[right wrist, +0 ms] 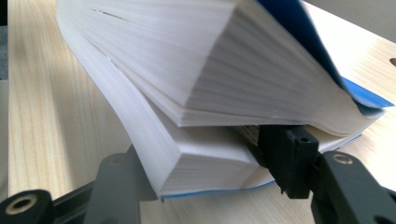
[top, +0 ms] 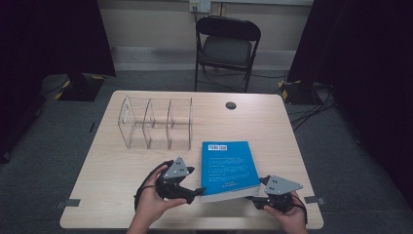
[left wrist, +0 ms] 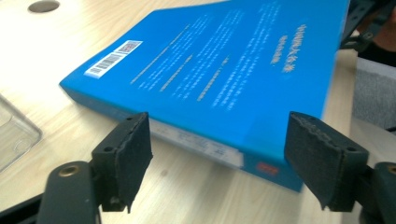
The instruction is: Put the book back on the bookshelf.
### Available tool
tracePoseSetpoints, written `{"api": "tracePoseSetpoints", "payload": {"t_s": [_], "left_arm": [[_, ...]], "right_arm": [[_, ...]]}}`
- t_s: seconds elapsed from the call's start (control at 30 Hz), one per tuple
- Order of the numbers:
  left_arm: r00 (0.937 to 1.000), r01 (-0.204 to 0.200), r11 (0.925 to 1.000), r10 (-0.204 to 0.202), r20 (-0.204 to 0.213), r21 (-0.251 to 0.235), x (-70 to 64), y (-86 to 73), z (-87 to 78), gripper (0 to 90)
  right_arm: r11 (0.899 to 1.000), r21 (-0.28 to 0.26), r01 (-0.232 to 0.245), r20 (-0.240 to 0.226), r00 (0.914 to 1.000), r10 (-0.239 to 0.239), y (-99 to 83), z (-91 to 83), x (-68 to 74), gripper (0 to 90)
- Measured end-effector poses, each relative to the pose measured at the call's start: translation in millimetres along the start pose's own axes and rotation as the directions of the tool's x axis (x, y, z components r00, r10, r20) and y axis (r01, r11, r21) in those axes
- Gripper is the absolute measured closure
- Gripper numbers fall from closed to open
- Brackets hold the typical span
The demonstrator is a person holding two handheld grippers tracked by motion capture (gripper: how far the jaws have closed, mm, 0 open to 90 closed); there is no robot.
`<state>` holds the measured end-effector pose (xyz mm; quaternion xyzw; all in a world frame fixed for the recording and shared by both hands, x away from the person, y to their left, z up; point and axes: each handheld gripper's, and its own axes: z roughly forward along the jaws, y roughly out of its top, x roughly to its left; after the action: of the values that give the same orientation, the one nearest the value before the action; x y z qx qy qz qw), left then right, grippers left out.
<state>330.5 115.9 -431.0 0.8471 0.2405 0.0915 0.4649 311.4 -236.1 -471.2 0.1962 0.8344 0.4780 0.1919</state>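
A thick blue book (top: 228, 168) lies back cover up on the wooden table (top: 112, 165), near its front edge. My left gripper (top: 197, 191) is open at the book's near left corner; in the left gripper view the gripper (left wrist: 217, 154) frames the spine corner of the book (left wrist: 224, 70) without touching it. My right gripper (top: 253, 197) is at the near right corner. In the right gripper view the gripper (right wrist: 201, 172) stands wide, one jaw wedged between the pages of the book (right wrist: 187, 60), so the upper pages are lifted and the lower block's corner sits between the jaws.
A clear acrylic divider rack (top: 156, 122) stands behind the book, left of centre, and its edge (left wrist: 14, 135) is close to my left gripper. A cable hole (top: 231, 105) is at the table's back. A black folding chair (top: 227, 46) stands beyond the table.
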Motion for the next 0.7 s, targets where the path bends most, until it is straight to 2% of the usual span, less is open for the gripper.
{"api": "tracePoseSetpoints", "payload": {"t_s": [0.03, 0.07, 0.13, 0.17, 0.2, 0.23, 0.27, 0.3, 0.33, 0.4, 0.43, 0.5, 0.53, 0.57, 0.6, 0.63, 0.7], "left_arm": [[1.0, 0.0, 1.0, 0.0, 0.0, 0.0, 0.0, 0.0, 0.0, 22.8], [0.9996, 0.003, 0.9997, -0.003, -0.027, 0.025, 3.8, -4.2, -0.7, 22.8], [0.9983, 0.031, 0.9986, -0.028, -0.05, 0.043, 15.1, -20.6, -0.4, 23.7], [0.9983, 0.031, 0.9986, -0.028, -0.05, 0.043, 15.1, -20.6, -0.4, 23.7], [0.9975, 0.03, 0.9973, -0.025, -0.066, 0.067, 17.6, -26.2, 1.2, 23.7], [0.9967, 0.019, 0.992, -0.009, -0.08, 0.125, 17.3, -33.5, 7.0, 25.1], [0.9971, -0.001, 0.991, 0.011, -0.075, 0.134, 15.9, -37.1, 12.2, 25.3], [0.9971, -0.001, 0.991, 0.011, -0.075, 0.134, 15.9, -37.1, 12.2, 25.8], [0.9965, -0.02, 0.9873, 0.033, -0.077, 0.158, 14.1, -39.9, 17.4, 25.8], [0.9958, -0.051, 0.9872, 0.061, -0.067, 0.151, 11.6, -43.0, 25.6, 24.8], [0.9949, -0.078, 0.9839, 0.087, -0.051, 0.161, 8.3, -44.2, 31.9, 23.8], [0.9947, -0.084, 0.9857, 0.092, -0.047, 0.146, 5.7, -44.3, 36.1, 23.9], [0.9956, -0.073, 0.989, 0.08, -0.048, 0.128, 1.6, -42.7, 39.9, 22.9], [0.9956, -0.073, 0.989, 0.08, -0.048, 0.128, 1.6, -42.7, 39.9, 23.3], [0.9944, -0.086, 0.9918, 0.091, -0.054, 0.095, 0.5, -40.2, 40.0, 23.3], [0.996, -0.074, 0.9941, 0.078, -0.045, 0.08, -0.8, -37.3, 40.4, 23.4], [0.9953, -0.077, 0.9939, 0.081, -0.052, 0.08, -2.0, -34.1, 40.6, 24.6]], "right_arm": [[1.0, 0.0, 0.0, 0.0, 1.0, 0.0, 0.0, 0.0, 0.0, 45.3], [1.0, -0.001, 0.0, 0.001, 1.0, 0.0, -0.1, 0.0, -0.2, 45.3], [1.0, 0.0, -0.004, -0.001, 1.0, 0.004, 0.1, -0.4, -0.5, 45.3], [1.0, 0.0, -0.004, -0.001, 1.0, 0.004, 0.1, -0.4, -0.5, 45.3], [1.0, -0.001, -0.001, 0.002, 1.0, 0.001, 0.2, -0.4, -0.8, 45.3], [1.0, -0.003, -0.004, 0.0, 1.0, 0.004, 0.3, -0.7, -0.6, 45.4], [1.0, -0.004, -0.006, -0.002, 1.0, 0.006, 0.4, -0.8, -0.6, 45.4], [1.0, -0.004, -0.006, -0.002, 1.0, 0.006, 0.4, -0.8, -0.6, 45.4], [1.0, -0.004, -0.006, -0.003, 1.0, 0.006, 0.8, -1.1, -0.9, 45.4], [1.0, -0.01, -0.014, -0.005, 0.9999, 0.014, 1.5, -1.5, -1.3, 45.5], [1.0, -0.012, -0.02, -0.001, 0.9998, 0.02, 2.3, -2.0, -1.1, 45.6], [1.0, -0.014, -0.023, -0.006, 0.9997, 0.023, 2.5, -2.2, -1.1, 45.6], [1.0, -0.014, -0.024, -0.006, 0.9997, 0.024, 3.4, -2.3, -1.4, 45.6], [1.0, -0.014, -0.024, -0.006, 0.9997, 0.024, 3.4, -2.3, -1.4, 45.6], [1.0, -0.013, -0.026, -0.005, 0.9997, 0.026, 3.6, -2.5, -1.5, 45.6], [0.999, -0.013, -0.029, -0.006, 0.9996, 0.029, 3.9, -2.5, -1.2, 45.6], [1.0, -0.013, -0.027, -0.007, 0.9996, 0.027, 4.1, -2.4, -1.1, 45.6]]}}
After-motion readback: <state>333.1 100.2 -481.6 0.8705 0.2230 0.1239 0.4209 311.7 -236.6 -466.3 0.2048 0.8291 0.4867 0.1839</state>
